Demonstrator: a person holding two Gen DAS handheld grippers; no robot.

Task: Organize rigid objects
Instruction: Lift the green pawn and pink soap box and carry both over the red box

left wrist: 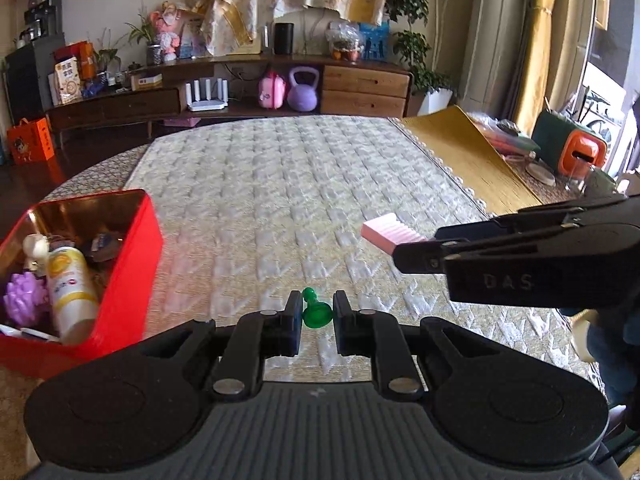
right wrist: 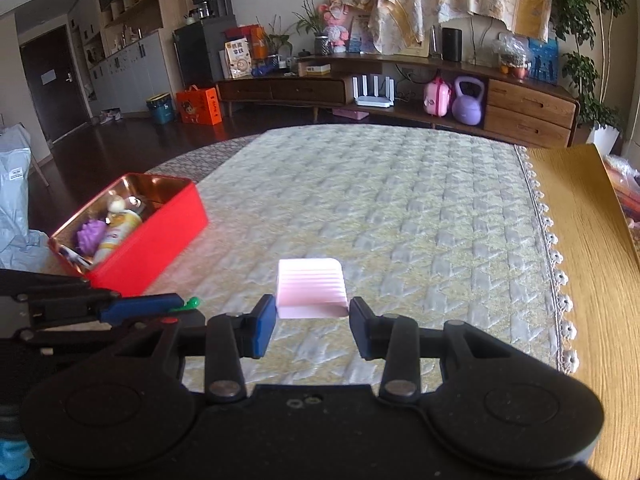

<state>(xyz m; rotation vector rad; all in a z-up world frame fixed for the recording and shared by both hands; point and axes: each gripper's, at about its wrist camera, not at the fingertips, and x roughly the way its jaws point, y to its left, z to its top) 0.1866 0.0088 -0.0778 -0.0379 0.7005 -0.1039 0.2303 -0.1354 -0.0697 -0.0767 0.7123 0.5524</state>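
Both grippers hang above a quilted cloth (left wrist: 304,184) and tilt downward toward it, side by side. The left gripper (left wrist: 317,312) sits near the middle of its own view, its jaws pinching a small green peg (left wrist: 315,311); the peg stands between the pads with its round knob pointing far and its wider flared base near, and it is held clear of the cloth. In the right wrist view the same gripper (right wrist: 188,304) reaches in from the left, and only the peg's green tip (right wrist: 193,302) shows past its blue pad. The right gripper (right wrist: 313,312) has its jaws partly spread and clamped on a pink block (right wrist: 311,290), one pad on each side of the block's near end, so most of the block juts out beyond the fingertips. The block is pale pink, box-shaped with rounded far corners, and ribbed across its top. From the left wrist view the right gripper (left wrist: 404,252) comes in from the right with the block (left wrist: 390,234) sticking out toward the left. A red tin (left wrist: 132,264) stands open at the left edge of the cloth, near the left gripper; it holds a white-and-yellow bottle (left wrist: 70,284) and a purple spiky ball (left wrist: 22,300), among smaller items that cannot be made out. A bare wooden tabletop (right wrist: 580,240) shows to the right of the cloth's lace edge.
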